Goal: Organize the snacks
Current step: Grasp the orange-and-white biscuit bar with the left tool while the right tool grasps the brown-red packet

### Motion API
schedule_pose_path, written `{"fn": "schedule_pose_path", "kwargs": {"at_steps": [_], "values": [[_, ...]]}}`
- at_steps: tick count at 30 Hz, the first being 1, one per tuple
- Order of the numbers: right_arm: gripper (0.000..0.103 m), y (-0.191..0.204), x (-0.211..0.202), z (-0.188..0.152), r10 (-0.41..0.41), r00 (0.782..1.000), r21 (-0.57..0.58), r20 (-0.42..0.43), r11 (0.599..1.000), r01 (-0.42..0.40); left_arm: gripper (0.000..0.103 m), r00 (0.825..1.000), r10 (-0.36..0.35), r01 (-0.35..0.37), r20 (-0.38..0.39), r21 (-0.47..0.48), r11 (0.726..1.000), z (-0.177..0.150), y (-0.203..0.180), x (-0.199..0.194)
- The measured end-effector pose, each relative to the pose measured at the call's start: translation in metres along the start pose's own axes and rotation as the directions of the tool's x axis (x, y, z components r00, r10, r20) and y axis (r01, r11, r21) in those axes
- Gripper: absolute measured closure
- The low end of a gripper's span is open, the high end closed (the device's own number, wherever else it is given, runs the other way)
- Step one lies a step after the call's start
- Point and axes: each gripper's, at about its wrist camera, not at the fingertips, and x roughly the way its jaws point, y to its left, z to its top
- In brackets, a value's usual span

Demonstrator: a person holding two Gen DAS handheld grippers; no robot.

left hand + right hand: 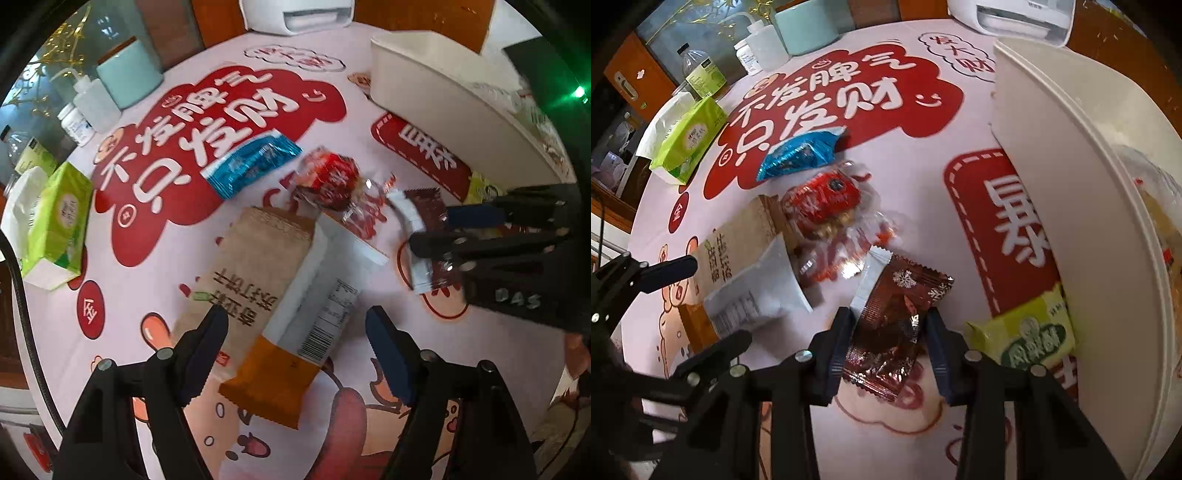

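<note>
Right tongs (888, 338) pinch the brown snack packet (894, 325); spread left tongs (297, 345) straddle the cracker pack (258, 295).

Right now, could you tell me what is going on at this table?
A person is sorting snack packets on a printed tablecloth with two hand-held grippers. The right hand-held gripper is closed around a dark brown packet, beside the white bin. The left hand-held gripper is open above a long tan and orange packet. A blue packet and a red one lie loose behind them.
</note>
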Motion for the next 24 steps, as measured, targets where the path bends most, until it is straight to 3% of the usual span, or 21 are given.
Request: {"fn": "schedule_pose_path", "kwargs": {"at_steps": [3, 5, 9, 12, 16, 17, 18, 24], "values": [[0.063, -0.006, -0.003, -0.006, -0.001, 1.000, 0.004, -0.011, 1.000, 0.001, 0.039, 1.000, -0.003, 0.004, -0.029, 0.023, 1.000, -0.001, -0.008, 0.007], [0.063, -0.010, -0.006, -0.011, 0.004, 1.000, 0.011, -0.016, 1.000, -0.004, 0.040, 0.999, 0.008, -0.006, -0.037, 0.049, 0.999, -0.002, -0.016, 0.009], [0.063, -0.014, -0.009, -0.017, 0.013, 1.000, 0.018, -0.025, 1.000, -0.013, 0.053, 0.994, -0.064, 0.070, -0.088, 0.065, 0.995, -0.001, -0.028, 0.016], [0.063, -0.015, -0.008, -0.018, 0.018, 1.000, 0.016, -0.022, 1.000, -0.018, 0.052, 0.993, -0.074, 0.080, -0.087, 0.061, 0.995, 0.002, -0.033, 0.017], [0.063, -0.013, -0.008, -0.018, 0.010, 1.000, 0.005, -0.012, 1.000, -0.010, 0.051, 0.994, -0.063, 0.066, -0.088, 0.027, 0.997, 0.007, -0.033, 0.018], [0.063, -0.012, -0.008, -0.018, 0.006, 1.000, -0.003, -0.009, 1.000, -0.006, 0.055, 0.994, -0.063, 0.065, -0.087, 0.015, 0.998, 0.007, -0.034, 0.018], [0.064, -0.011, -0.008, -0.018, 0.002, 1.000, -0.010, -0.007, 1.000, -0.002, 0.064, 0.994, -0.068, 0.068, -0.085, 0.006, 0.998, 0.007, -0.035, 0.017], [0.065, -0.009, -0.013, -0.021, 0.009, 1.000, -0.039, -0.001, 0.999, -0.009, 0.069, 0.992, -0.091, 0.080, -0.085, -0.121, 0.989, -0.003, -0.038, 0.012]]}}
